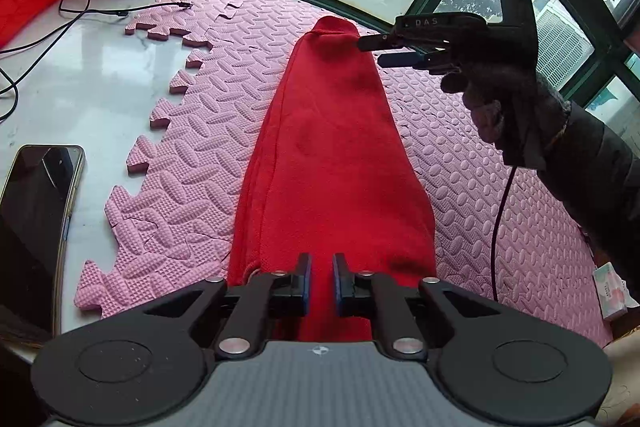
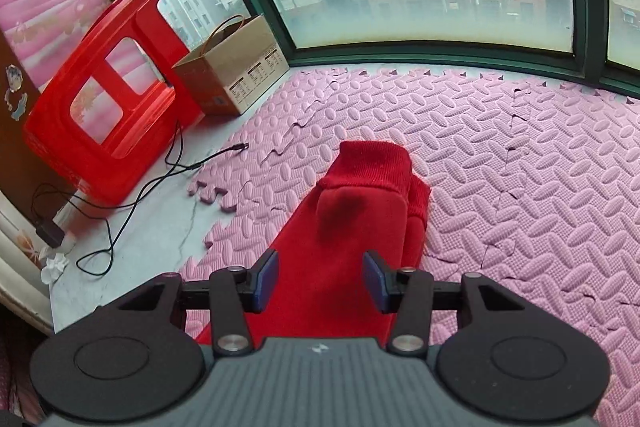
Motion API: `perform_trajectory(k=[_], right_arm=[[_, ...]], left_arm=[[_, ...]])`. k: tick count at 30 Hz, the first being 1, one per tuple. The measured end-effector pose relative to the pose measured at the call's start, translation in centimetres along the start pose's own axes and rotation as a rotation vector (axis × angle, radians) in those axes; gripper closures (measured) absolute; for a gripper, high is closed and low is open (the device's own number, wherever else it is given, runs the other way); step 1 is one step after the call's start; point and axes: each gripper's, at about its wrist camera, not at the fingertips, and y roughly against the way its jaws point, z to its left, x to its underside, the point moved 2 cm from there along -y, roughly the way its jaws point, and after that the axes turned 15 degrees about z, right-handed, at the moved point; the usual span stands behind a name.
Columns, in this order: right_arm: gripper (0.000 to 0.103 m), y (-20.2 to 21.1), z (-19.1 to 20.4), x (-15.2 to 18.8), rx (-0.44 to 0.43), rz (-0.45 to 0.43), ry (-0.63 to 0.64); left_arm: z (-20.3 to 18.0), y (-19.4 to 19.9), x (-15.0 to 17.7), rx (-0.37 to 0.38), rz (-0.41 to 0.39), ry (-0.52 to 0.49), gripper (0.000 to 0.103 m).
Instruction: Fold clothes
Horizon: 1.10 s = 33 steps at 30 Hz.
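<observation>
The red garment (image 1: pixel 332 163) is a soft knit piece folded lengthwise into a long, narrow strip on the pink foam mat (image 1: pixel 208 131). It runs from the mat's near edge toward the mat's far side by the window, lying flat with a few shallow creases. Its far end is a ribbed cuff (image 2: pixel 374 163), with a second ribbed edge just beside it.

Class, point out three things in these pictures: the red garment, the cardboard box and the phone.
red garment (image 1: pixel 332 163), left wrist view, middle of the cloth.
cardboard box (image 2: pixel 236 67), right wrist view, its side wall.
phone (image 1: pixel 38 223), left wrist view, its dark screen.
</observation>
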Motion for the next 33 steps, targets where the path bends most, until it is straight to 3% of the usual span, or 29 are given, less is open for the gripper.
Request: perform_trajectory(k=[4, 10, 14, 20, 23, 27, 33], right_arm=[[0.061, -2.2, -0.9, -2.0, 0.011, -0.012, -0.03], [0.063, -4.5, -1.8, -2.1, 0.042, 0.013, -0.066], [0.063, -3.6, -0.4, -1.5, 0.054, 0.028, -0.029], [0.063, -4.0, 1.8, 0.5, 0.109, 0.147, 0.101], [0.063, -4.5, 2.1, 1.1, 0.145, 0.162, 0.131], [0.063, -4.2, 3.1, 0.8, 0.159, 0.135, 0.148], [0.063, -5.3, 4.7, 1.5, 0.227, 0.163, 0.226]], left_arm=[[0.5, -0.1, -0.1, 0.004, 0.008, 0.019, 0.091], [1.0, -0.3, -0.2, 0.011, 0.016, 0.037, 0.091], [1.2, -0.2, -0.5, 0.015, 0.014, 0.045, 0.09], [1.3, -0.3, -0.7, 0.019, 0.009, 0.052, 0.084], [1.3, -0.6, -0.7, 0.019, 0.014, 0.059, 0.084], [1.1, -0.7, -0.9, 0.027, 0.015, 0.063, 0.073], [0.3, -0.6, -0.9, 0.02, 0.009, 0.04, 0.058]])
